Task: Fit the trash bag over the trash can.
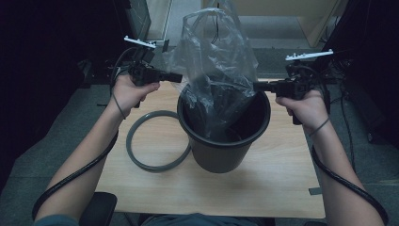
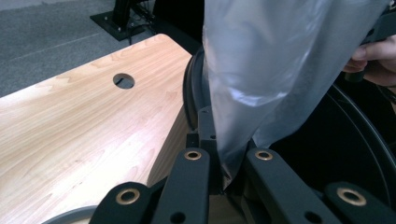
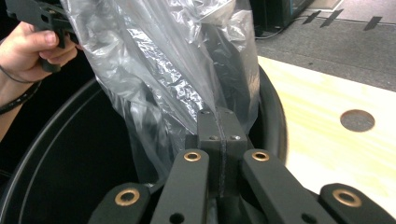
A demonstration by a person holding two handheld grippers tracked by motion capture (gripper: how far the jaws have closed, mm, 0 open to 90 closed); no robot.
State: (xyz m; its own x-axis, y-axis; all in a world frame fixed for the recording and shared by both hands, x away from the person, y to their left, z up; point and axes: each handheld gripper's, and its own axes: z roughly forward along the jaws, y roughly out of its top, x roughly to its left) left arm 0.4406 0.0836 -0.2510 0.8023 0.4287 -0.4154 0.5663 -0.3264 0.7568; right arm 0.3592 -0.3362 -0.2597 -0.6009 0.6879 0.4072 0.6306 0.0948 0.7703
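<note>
Left hand-held gripper (image 1: 180,77) and right hand-held gripper (image 1: 255,85): matte black bodies, each topped by pale grey three-cornered plate. Jaw linkages black, brass-coloured rivets at pivots, small screws in pad blocks. Thick black ribbed cable trails from each along forearm. Arms bare, thin dark band on each wrist.

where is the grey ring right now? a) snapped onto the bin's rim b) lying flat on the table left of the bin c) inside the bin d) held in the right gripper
b: the grey ring lies flat on the wooden table to the left of the black bin, its right edge running behind the bin, while both grippers are shut on the clear plastic bag above the bin.
</note>
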